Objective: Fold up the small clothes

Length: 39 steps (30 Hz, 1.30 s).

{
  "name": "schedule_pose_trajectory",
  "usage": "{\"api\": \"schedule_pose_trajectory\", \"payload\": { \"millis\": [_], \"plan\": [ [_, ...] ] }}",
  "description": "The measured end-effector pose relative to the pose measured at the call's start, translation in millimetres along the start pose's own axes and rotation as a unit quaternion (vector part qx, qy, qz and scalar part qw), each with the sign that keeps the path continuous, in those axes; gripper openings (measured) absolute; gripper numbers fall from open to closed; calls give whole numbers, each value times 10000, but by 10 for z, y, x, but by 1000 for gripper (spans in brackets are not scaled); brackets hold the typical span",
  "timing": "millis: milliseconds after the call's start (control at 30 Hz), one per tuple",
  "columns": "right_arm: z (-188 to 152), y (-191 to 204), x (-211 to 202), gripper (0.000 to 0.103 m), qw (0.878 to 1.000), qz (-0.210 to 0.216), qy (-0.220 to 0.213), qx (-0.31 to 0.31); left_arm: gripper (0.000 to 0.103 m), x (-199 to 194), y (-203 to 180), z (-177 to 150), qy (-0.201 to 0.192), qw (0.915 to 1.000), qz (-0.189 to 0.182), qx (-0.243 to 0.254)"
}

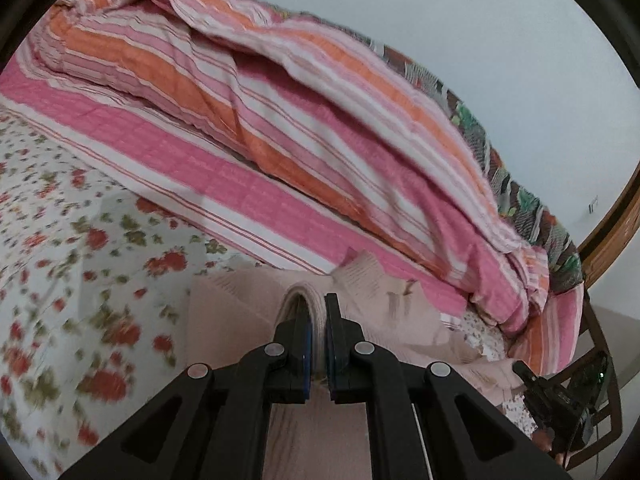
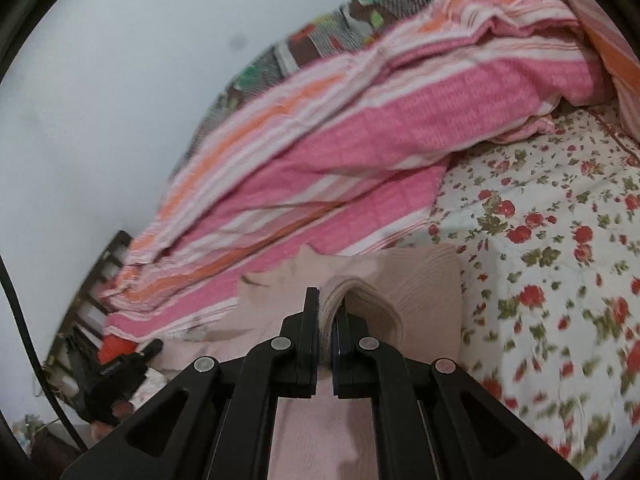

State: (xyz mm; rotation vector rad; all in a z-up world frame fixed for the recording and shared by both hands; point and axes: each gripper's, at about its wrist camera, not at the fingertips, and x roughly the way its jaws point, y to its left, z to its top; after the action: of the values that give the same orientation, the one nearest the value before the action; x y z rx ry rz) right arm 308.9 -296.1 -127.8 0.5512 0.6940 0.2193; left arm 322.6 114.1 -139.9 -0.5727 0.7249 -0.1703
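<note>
In the left wrist view, we hold the left gripper (image 1: 318,320) with its fingers (image 1: 338,332) pinching a ribbed edge of the pale pink garment (image 1: 224,312), which bunches up in a small hump between them. The rest of the garment spreads below and ahead of us on the bed, over the flowered sheet (image 1: 80,240). Just beyond it lies a striped pink and orange quilt (image 1: 280,120), heaped along the plain wall (image 1: 480,40). At the lower right edge we see the right gripper (image 1: 556,396), dark and small.

In the right wrist view, our right gripper (image 2: 326,320) has its fingers (image 2: 310,320) clamped on another ribbed edge of the same garment (image 2: 424,288), the cloth arching up between them. The garment rests on the flowered sheet (image 2: 540,260), touching the quilt (image 2: 360,140) at its far side. The left gripper (image 2: 120,376) shows at the lower left, and we cannot tell its fingers' state here.
</note>
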Motion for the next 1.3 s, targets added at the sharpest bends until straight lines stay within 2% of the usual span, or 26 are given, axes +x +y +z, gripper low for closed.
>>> {"api": "schedule_pose_trajectory", "payload": {
  "millis": [67, 100, 167, 200, 233, 300, 433, 567, 700, 833, 933, 1067, 1133, 1300],
  "plan": [
    [35, -40, 160, 6, 9999, -102, 91, 32, 7, 127, 0, 44, 161, 9998, -53, 67],
    [45, -66, 229, 13, 9998, -84, 162, 109, 10, 153, 15, 61, 194, 9998, -83, 47],
    [44, -86, 251, 27, 9997, -46, 198, 165, 24, 172, 32, 82, 205, 9998, -48, -2],
    [29, -73, 223, 37, 9998, -21, 181, 95, 36, 150, 31, 79, 149, 9999, -1, 32],
    [12, -47, 182, 39, 9999, -57, 160, -7, 45, 119, 22, 70, 83, 9999, 13, 72],
    [-38, 16, 101, 39, 9994, -172, 207, -197, 49, 34, 19, 22, 37, 9999, -41, 139],
    [-260, 98, -133, 39, 9981, -170, 411, -434, 54, -146, 36, -133, 110, 9998, 23, 133],
    [-583, 180, -424, 40, 9952, -240, 556, -774, 58, -416, 53, -424, 99, 9998, 93, 156],
    [-890, 232, -644, 47, 9913, -308, 700, -1074, 63, -643, 46, -703, 157, 9995, 123, 248],
    [-1156, 182, -779, 47, 9892, -356, 924, -1077, 64, -862, 114, -998, 358, 9987, 263, 248],
    [-1282, 61, -806, 47, 9891, -373, 1082, -926, 64, -1011, 242, -1247, 513, 9986, 83, 95],
    [-1311, -72, -788, 47, 9929, -233, 1051, -498, 63, -925, 295, -1381, 648, 9971, -332, -215],
    [-1274, -89, -753, 57, 9945, -86, 997, -320, 63, -801, 286, -1358, 639, 9962, -471, -360],
    [-1156, -171, -562, 58, 9965, -103, 818, 145, 63, -536, 265, -1236, 535, 9958, -468, -576]
  ]
}}
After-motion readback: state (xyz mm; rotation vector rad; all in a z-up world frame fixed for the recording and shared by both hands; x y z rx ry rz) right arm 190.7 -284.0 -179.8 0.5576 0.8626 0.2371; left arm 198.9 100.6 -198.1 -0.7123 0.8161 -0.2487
